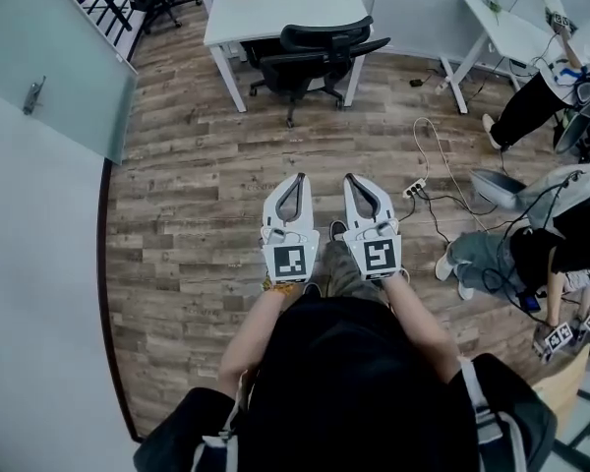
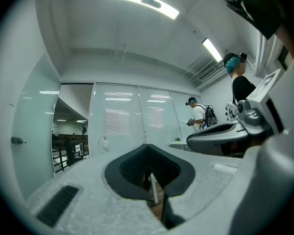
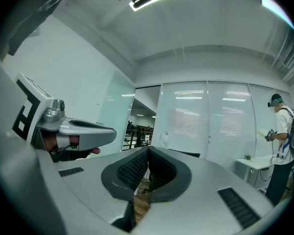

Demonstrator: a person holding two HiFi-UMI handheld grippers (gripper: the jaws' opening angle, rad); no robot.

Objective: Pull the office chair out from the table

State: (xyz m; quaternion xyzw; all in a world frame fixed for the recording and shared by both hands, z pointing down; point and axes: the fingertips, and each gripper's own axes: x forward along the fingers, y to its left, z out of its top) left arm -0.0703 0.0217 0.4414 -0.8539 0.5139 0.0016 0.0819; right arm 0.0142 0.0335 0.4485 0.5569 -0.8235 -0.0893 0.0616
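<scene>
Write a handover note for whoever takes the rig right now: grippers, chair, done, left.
Left gripper: shut, empty, held level.
Right gripper: shut, empty, level beside it.
Black office chair with armrests: pushed in at the white rectangular table, well ahead across the wood-plank floor; neither gripper touches it.
Done: nothing yet.
Left: walk up, open a gripper, probably grip the backrest, pull the chair clear.

Head view: high, steeply down, left tongs (image 1: 300, 178) and right tongs (image 1: 350, 177) near, table (image 1: 285, 8) far ahead. Gripper views: level along own tongs, close; both share glass wall (image 2: 132, 121), standing person (image 2: 198, 114) beyond
</scene>
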